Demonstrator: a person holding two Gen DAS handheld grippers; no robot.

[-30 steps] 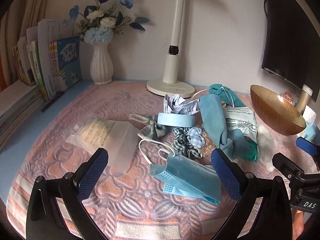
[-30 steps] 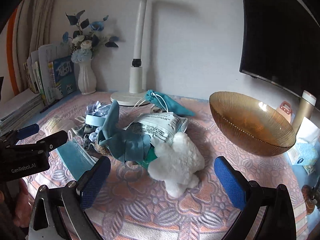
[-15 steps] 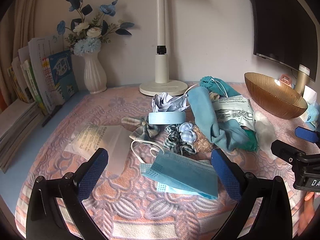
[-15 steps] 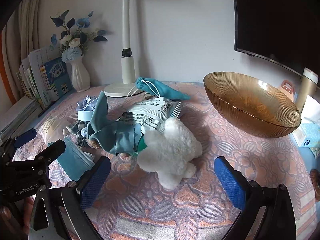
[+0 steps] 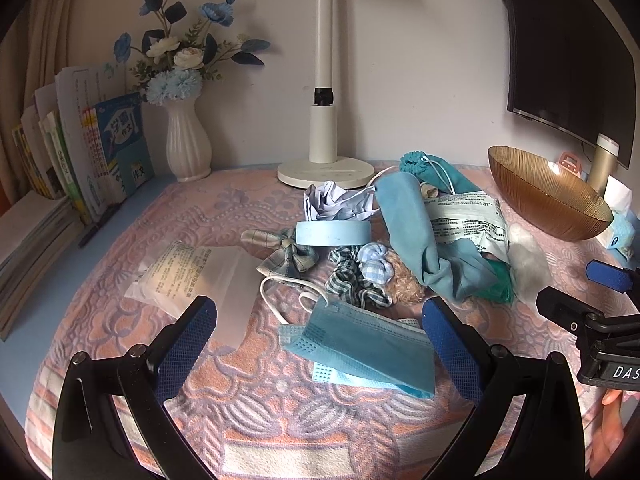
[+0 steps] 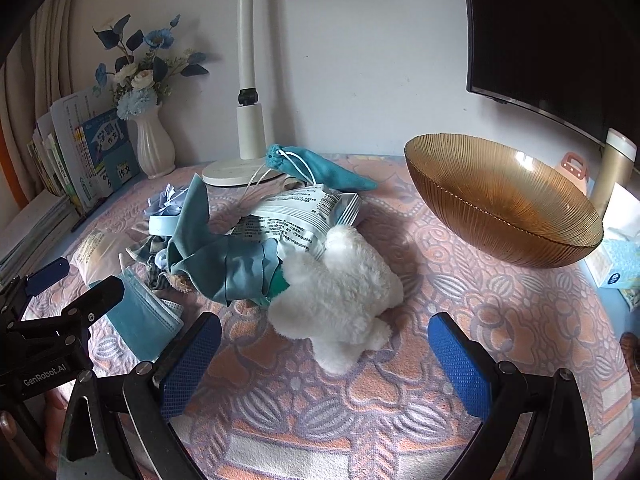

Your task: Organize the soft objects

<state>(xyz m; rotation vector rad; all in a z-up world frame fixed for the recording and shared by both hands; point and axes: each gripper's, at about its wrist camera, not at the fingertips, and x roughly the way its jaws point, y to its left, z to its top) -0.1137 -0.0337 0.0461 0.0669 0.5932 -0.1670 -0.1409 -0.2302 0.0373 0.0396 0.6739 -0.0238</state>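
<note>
White plush toy [image 6: 336, 300] before spread right gripper [image 6: 324, 354], apparently untouched

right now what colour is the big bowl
Amber-brown ribbed glass bowl, clearest in the right wrist view.

Plush toy [image 6: 336, 292] left of bowl [image 6: 500, 204] (apart)

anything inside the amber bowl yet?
Nothing visible. The right wrist view looks into the amber bowl and shows only bare ribbed glass; the white plush toy lies on the tablecloth beside it. The near wall hides the inside just behind it.
</note>
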